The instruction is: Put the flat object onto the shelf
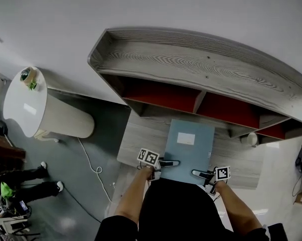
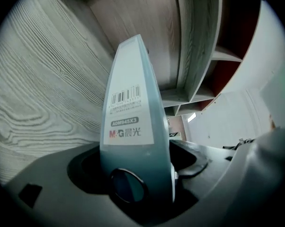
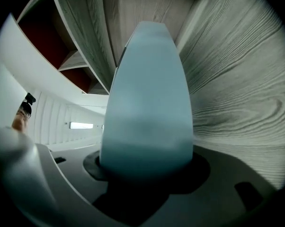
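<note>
A flat grey-blue file folder (image 1: pixel 188 149) with a white label lies over the lower wooden board (image 1: pixel 138 139) of the shelf unit, its far edge by the red-backed compartments (image 1: pixel 161 95). My left gripper (image 1: pixel 170 162) is at the folder's near left edge. In the left gripper view the labelled spine (image 2: pixel 128 122) stands between its jaws with dark gaps on both sides, so this gripper (image 2: pixel 138 176) is open. My right gripper (image 1: pixel 201 173) is at the near right edge. In the right gripper view the folder (image 3: pixel 147 108) fills the jaws, and this gripper (image 3: pixel 147 174) is shut on it.
The shelf unit's wide wood-grain top (image 1: pixel 201 64) juts out above the compartments. A small white round thing (image 1: pixel 250 139) sits on the board at the right. On the floor at the left are a white round table (image 1: pixel 25 102), a white cable (image 1: pixel 93 167) and a person's legs (image 1: pixel 25 177).
</note>
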Motion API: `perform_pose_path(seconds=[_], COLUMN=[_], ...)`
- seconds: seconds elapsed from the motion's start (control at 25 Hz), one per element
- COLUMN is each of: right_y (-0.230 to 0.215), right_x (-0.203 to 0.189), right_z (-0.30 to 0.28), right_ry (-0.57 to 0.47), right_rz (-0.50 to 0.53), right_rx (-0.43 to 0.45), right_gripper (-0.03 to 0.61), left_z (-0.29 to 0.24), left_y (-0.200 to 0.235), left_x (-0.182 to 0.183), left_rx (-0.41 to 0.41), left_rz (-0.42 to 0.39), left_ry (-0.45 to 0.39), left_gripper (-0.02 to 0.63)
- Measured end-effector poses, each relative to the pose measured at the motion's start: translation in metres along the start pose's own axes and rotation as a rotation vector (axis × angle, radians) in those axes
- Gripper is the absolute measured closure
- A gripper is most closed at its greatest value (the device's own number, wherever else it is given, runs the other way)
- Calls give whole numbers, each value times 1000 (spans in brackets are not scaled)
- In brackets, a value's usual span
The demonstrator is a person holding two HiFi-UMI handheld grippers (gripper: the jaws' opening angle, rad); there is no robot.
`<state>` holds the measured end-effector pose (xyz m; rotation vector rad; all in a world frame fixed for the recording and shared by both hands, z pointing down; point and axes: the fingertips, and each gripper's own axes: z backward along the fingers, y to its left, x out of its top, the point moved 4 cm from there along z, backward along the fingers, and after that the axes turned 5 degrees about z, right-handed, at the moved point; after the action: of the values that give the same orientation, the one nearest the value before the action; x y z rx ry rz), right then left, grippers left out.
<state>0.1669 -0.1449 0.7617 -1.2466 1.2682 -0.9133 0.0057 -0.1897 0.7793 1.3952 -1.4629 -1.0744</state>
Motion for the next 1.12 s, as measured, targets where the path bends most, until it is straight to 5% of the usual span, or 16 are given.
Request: perform_pose_path(seconds=[0.84,1.0,1.12], right_y=[-57,-69,-71], right_x=[45,49,57], right_z=[-18,-14,-13], right_ry=[-6,-24,-42], right_rz=[-115,-135,-132], right_rx=[-102,-257,-290], right_gripper=[261,215,207], left_z=[-9,-9,-11], left_y=[38,42,43], left_x=[60,68,75], left_rx=[104,152,175], left_rz=[83,74,86], left_ry=[30,13,11], left_gripper=[247,245,242])
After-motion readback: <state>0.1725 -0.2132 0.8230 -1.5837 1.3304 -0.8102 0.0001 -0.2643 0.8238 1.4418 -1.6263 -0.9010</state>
